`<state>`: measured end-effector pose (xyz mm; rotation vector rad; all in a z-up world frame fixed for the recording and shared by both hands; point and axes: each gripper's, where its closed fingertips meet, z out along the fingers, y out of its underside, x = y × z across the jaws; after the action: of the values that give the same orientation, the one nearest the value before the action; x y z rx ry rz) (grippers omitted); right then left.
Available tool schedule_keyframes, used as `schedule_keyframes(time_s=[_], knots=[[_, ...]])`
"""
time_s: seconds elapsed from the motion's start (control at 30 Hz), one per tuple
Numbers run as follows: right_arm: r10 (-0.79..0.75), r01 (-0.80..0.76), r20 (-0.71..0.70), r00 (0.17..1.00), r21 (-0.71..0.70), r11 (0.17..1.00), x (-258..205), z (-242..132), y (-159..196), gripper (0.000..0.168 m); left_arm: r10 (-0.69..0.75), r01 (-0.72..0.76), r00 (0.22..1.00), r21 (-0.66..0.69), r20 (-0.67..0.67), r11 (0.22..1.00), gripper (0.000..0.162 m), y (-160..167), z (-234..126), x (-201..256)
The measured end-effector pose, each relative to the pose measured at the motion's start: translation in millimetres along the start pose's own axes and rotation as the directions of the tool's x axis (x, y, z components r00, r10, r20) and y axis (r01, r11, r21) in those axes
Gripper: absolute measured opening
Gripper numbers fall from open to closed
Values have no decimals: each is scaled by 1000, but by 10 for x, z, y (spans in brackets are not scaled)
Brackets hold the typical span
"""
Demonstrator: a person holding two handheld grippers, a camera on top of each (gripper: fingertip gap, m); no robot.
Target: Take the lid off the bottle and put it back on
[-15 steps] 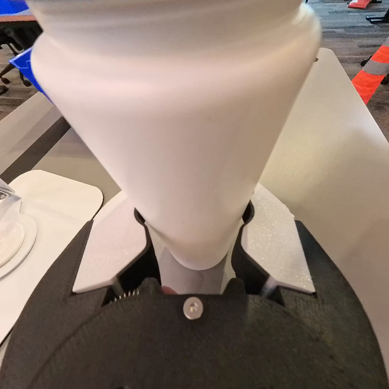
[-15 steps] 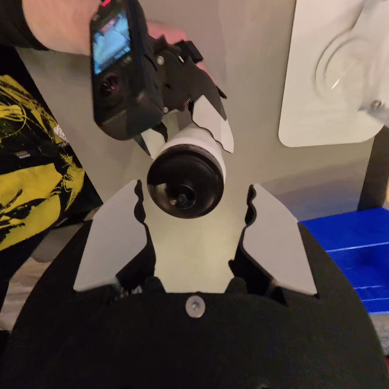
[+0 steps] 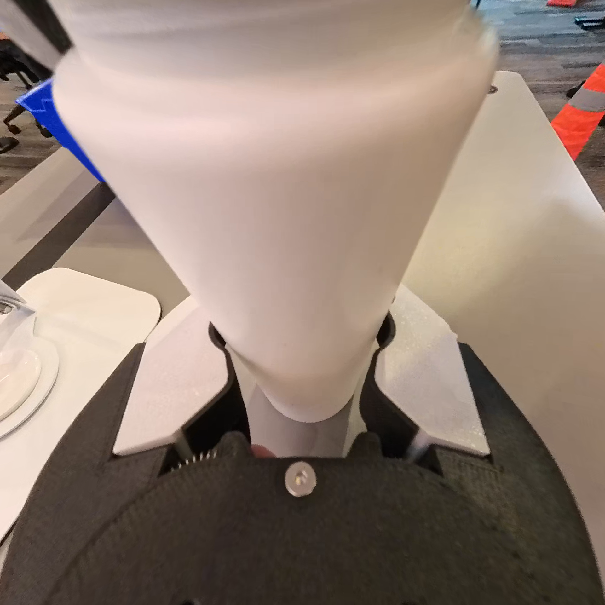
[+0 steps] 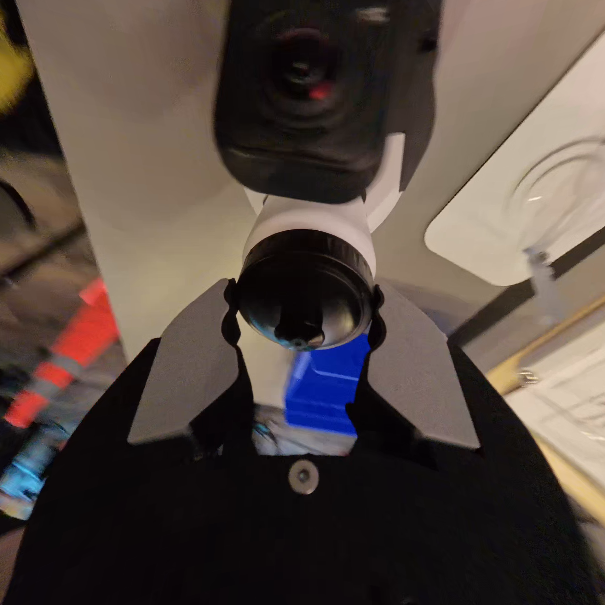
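Bottle (image 3: 278, 196), white, pinched low by left gripper (image 3: 301, 360), held above pale table (image 3: 491, 262). Black lid (image 4: 304, 294) on, clasped by right gripper (image 4: 302, 306). Beyond: blue bin (image 4: 324, 389), orange cone (image 3: 579, 111), grey carpet (image 3: 530, 42).

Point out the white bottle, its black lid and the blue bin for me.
white bottle (image 3: 278, 203): left wrist view, on its side wall.
black lid (image 4: 302, 294): right wrist view, on its domed top.
blue bin (image 4: 322, 389): right wrist view, on its side.

no readable text, labels or numbers anywhere
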<state>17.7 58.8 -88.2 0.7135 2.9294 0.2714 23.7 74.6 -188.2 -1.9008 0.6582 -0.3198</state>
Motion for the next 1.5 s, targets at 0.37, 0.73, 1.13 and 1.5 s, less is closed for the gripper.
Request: schedule_keyframes(time_s=[0.37, 0.73, 1.13, 1.5], knots=[[-275, 236, -90, 957, -308, 922, 102, -13, -1, 94, -13, 13, 1000, 5, -8, 1000, 92, 13, -14, -14], [568, -631, 278, 775, 400, 665, 114, -164, -97, 84, -15, 15, 1000, 8, -9, 1000, 92, 10, -10, -12], [344, -374, 156, 926, 262, 889, 16, -87, -138, 75, -11, 11, 1000, 6, -8, 1000, 92, 9, -10, -10], [-373, 357, -19, 927, -253, 899, 99, -111, -20, 75, -27, 27, 1000, 10, -10, 1000, 91, 13, -19, -33]])
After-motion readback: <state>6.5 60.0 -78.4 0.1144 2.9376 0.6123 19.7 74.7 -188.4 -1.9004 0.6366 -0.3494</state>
